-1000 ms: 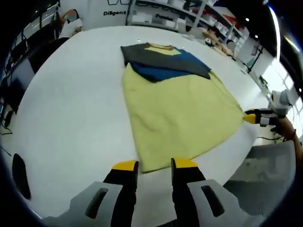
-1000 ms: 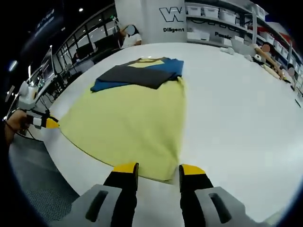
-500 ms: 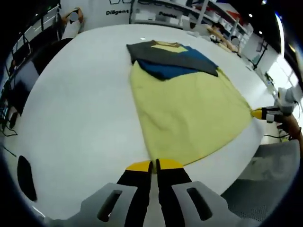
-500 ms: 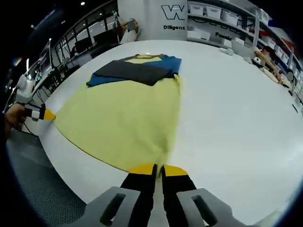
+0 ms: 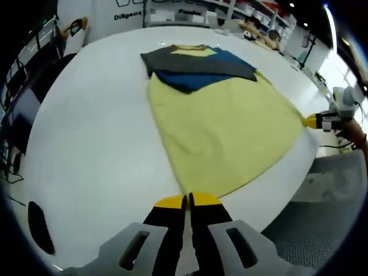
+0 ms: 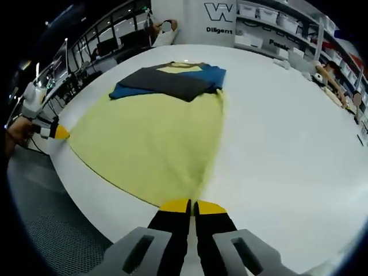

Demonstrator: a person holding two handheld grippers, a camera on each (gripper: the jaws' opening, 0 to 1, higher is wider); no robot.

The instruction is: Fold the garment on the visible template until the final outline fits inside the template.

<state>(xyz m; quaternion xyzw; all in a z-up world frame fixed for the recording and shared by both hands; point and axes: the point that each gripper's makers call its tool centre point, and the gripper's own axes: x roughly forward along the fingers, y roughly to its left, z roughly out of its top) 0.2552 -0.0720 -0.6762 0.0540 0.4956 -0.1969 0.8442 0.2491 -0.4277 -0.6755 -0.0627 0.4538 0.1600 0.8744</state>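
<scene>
A T-shirt lies flat on a white table [image 5: 86, 132]. Its body is pale yellow [image 5: 221, 129] [image 6: 152, 141]; its blue and dark grey sleeves [image 5: 198, 66] [image 6: 172, 80] are folded across the chest at the far end. My left gripper [image 5: 187, 201] is shut on one hem corner at the table's near edge. My right gripper [image 6: 191, 206] is shut on the other hem corner. In the left gripper view the right gripper [image 5: 316, 121] appears at the right, and in the right gripper view the left gripper [image 6: 57, 132] appears at the left. The hem is stretched between them.
The near table edge [image 6: 86, 190] runs just under the hem, with grey floor [image 5: 322, 218] beyond it. Shelves with white bins [image 6: 270, 34] stand behind the table. A seated person [image 6: 164, 31] is at the far side. A black oval mark [image 5: 39, 227] lies on the table.
Both grippers were open at the hem a second ago and have shut on its two corners. Since then the hem has been drawn slightly taut and both views shifted a little.
</scene>
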